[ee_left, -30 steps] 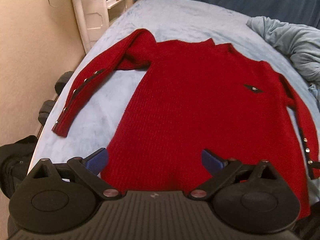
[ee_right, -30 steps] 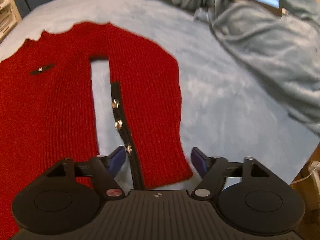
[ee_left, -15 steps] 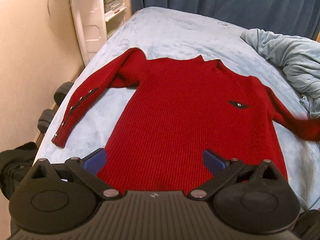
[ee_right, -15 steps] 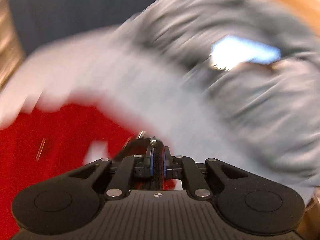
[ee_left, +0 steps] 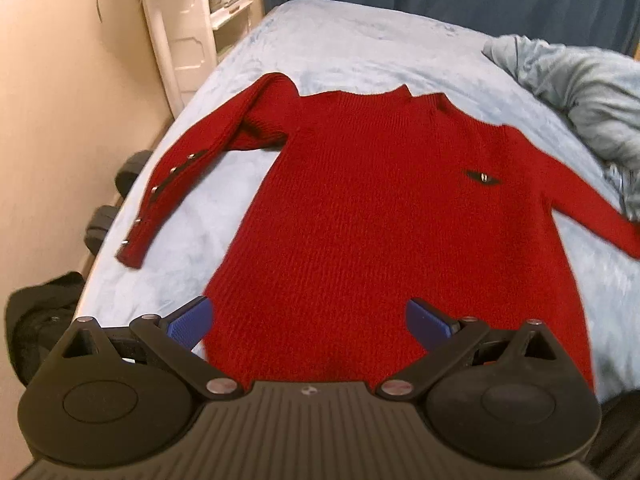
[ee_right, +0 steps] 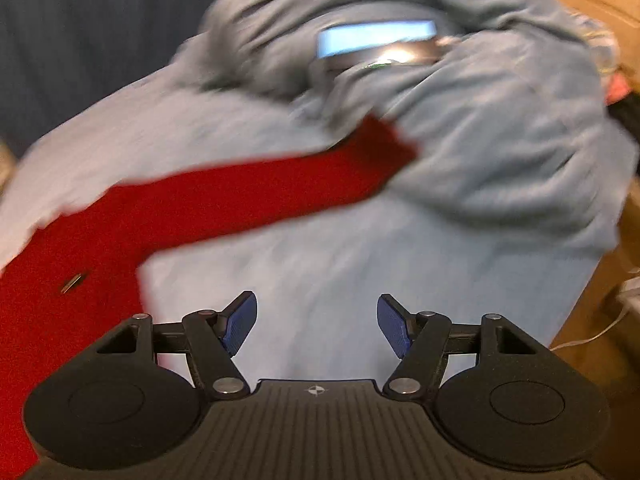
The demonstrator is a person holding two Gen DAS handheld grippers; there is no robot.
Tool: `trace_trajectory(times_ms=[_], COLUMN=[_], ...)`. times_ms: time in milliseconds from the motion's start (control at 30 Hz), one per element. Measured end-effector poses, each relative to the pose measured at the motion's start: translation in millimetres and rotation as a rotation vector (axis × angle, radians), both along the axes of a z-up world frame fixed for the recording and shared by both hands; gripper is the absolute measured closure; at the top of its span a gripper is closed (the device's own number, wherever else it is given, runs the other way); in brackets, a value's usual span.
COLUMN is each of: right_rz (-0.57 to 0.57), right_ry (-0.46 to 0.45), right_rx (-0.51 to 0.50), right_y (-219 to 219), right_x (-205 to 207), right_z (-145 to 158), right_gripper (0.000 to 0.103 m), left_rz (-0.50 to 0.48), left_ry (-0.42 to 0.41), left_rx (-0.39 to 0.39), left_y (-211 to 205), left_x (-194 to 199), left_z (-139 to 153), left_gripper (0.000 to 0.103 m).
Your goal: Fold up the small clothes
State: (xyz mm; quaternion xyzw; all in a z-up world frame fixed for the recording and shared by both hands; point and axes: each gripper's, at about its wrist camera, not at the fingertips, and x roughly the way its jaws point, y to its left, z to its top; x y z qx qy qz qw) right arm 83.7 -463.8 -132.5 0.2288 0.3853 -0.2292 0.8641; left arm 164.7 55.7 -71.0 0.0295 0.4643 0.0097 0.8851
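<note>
Your left tool (ee_left: 308, 322) hangs spread wide over the near hem of the red sweater (ee_left: 384, 216), which lies flat on the bed (ee_left: 360, 44). Your right tool (ee_right: 317, 322) is also spread, holding nothing, with the sweater's sleeve (ee_right: 280, 188) stretched toward the far-right blanket (ee_right: 500, 128).

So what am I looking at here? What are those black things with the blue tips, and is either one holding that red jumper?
They are two hand-held grippers, each carrying a camera that looks along its fingers. One picture comes from the left gripper, the other from the right gripper. Both stand open with nothing between the blue pads, so neither holds anything. A red sweater lies spread flat on a bed with a pale blue cover. One sleeve stretches out toward a rumpled grey-blue blanket. The right view is blurred.
</note>
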Motion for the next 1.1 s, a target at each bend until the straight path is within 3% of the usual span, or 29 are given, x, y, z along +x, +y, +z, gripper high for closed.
trace_trajectory(times_ms=[100,200,400,467,533,633,767,800,867,900,967,1100], right_rz=[0.107,0.207,0.329,0.365,0.4,0.407,0.409,0.416,0.427,0.426,0.386,0.373], right_ry=[-0.001,0.055,0.309,0.36,0.378,0.383,0.497,0.517,0.487,0.424,0.299,0.14], right_rx=[0.076,0.086,0.008,-0.014,-0.052,-0.023,-0.035,-0.046,-0.031,0.004,-0.003,-0.019], right_y=[47,81,119,131,141,142,149,152,154,151,146,135], right_x=[-31,-46,-60,-63,-60,-47,-21,-17,-12,-15,-20,-23], right_z=[3,1,-31,-42,-47,-57,-85,-90,-89,-83,-66,-54], right_gripper=[0.033,0.032,0.032,0.027,0.023,0.025,0.026,0.029,0.054,0.086,0.089,0.091], left_rz=[-0.034,-0.067,-0.079,-0.069,-0.055,-0.024,0.008,0.01,0.008,0.008,0.008,0.008], left_ry=[0.006,0.024,0.062,0.08,0.096,0.097,0.09,0.088,0.085,0.084,0.085,0.094], left_rx=[0.045,0.081,0.135,0.149,0.155,0.146,0.115,0.115,0.118,0.119,0.118,0.107], left_y=[1,4,18,23,29,39,50,51,49,49,46,40], left_x=[-21,-43,-76,-80,-82,-82,-84,-83,-81,-79,-76,-71], left_z=[-4,-14,-42,-52,-60,-62,-59,-58,-57,-57,-57,-59], left_gripper=[0.001,0.001,0.001,0.0,0.0,0.0,0.001,0.001,0.001,0.001,0.001,0.001])
